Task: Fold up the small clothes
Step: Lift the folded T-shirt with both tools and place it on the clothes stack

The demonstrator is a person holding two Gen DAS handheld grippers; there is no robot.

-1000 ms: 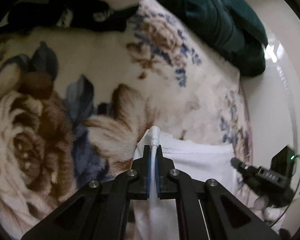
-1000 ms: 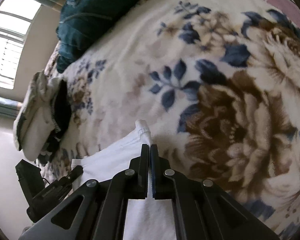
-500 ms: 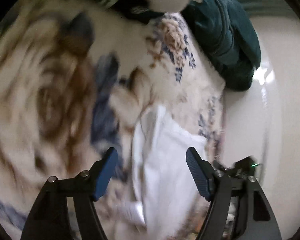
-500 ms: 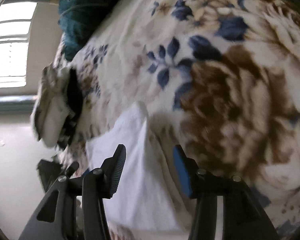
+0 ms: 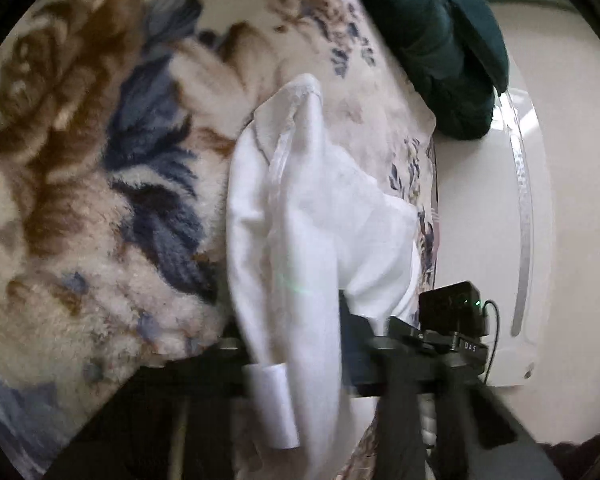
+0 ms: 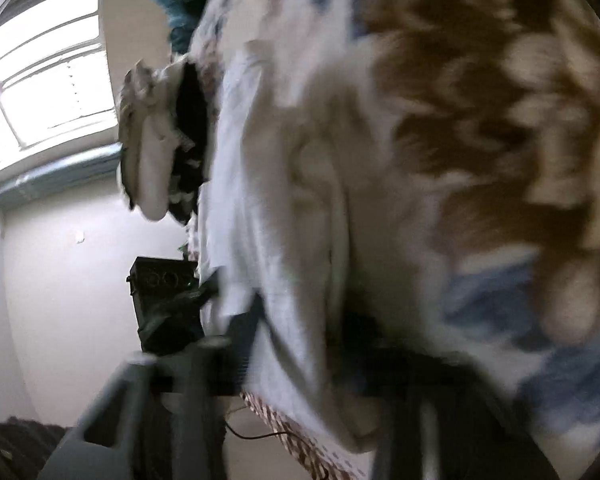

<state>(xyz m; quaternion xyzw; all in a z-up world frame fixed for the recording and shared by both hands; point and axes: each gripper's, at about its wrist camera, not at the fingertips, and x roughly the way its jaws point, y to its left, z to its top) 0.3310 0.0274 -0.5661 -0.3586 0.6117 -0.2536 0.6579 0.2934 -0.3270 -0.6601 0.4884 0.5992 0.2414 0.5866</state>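
A small white garment (image 5: 300, 216) lies loosely folded on the floral fleece blanket (image 5: 100, 200), its hemmed corner pointing away from me. My left gripper (image 5: 296, 360) is open, its fingers spread wide low in the view on either side of the cloth and partly hidden by it. In the right wrist view the same white garment (image 6: 272, 216) lies on the blanket (image 6: 480, 140). My right gripper (image 6: 300, 360) is open, blurred, straddling the cloth's near edge. Each gripper's black body shows in the other's view (image 5: 452, 320) (image 6: 160, 304).
A dark teal cloth heap (image 5: 440, 40) lies at the far end of the bed. A pile of cream and black clothes (image 6: 160, 136) sits by the bed's edge under a bright window (image 6: 48, 80). White wall and floor lie beyond the edge.
Both grippers, shut on the garment's corners a second ago, have opened and let it go. Both have pulled back and tilted, and the cloth now rests on the blanket.
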